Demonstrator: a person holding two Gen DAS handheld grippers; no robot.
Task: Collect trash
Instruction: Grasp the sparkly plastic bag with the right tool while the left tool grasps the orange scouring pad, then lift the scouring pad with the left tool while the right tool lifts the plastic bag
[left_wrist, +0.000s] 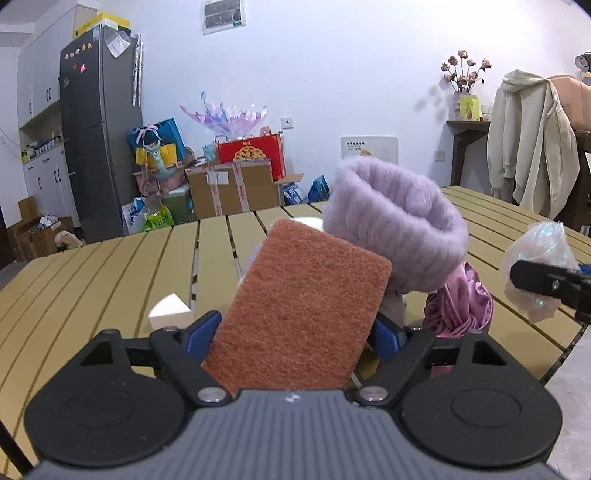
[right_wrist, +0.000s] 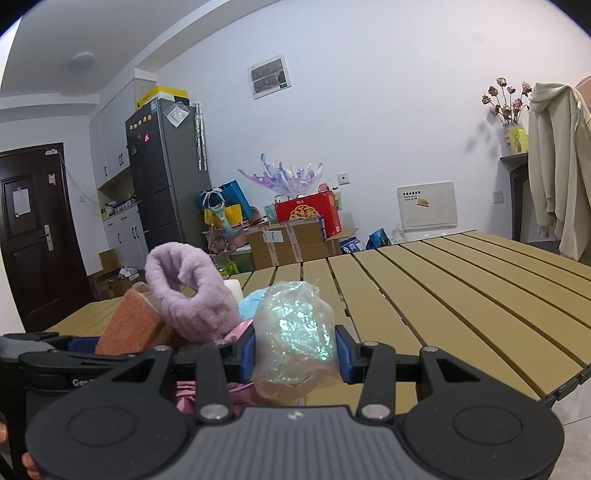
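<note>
Both tongs hung low over the slatted yellow table (right_wrist: 461, 280), close to its near edge. Left gripper (left_wrist: 295, 332) had an orange scouring pad (left_wrist: 306, 306) standing up between its blue pads (left_wrist: 201, 332), tilted a little to the right; the jaws stood wide and the pad's sides lay against or just off the blue faces, so I could not tell whether it was truly pinched. Right gripper (right_wrist: 295, 354) was closed on a crumpled wad of iridescent plastic wrap (right_wrist: 295, 332), its blue pads pressing into both sides of the wad, held above the table's near right corner.

Just behind the scouring pad, a fluffy lilac band (left_wrist: 399, 229) stood curled into an open ring, rising higher than anything else on the table. Under its right side a pink satin cloth (left_wrist: 458, 306) lay bunched, touching it. A small white block (left_wrist: 170, 310) sat on the slats to the left of the scouring pad, near the left gripper's finger. From the right wrist view a bit of light-blue fluff (right_wrist: 255, 299) showed between the lilac band and the plastic wad. At the lower left edge of that view a person's fingertips (right_wrist: 31, 461) were just visible.
</note>
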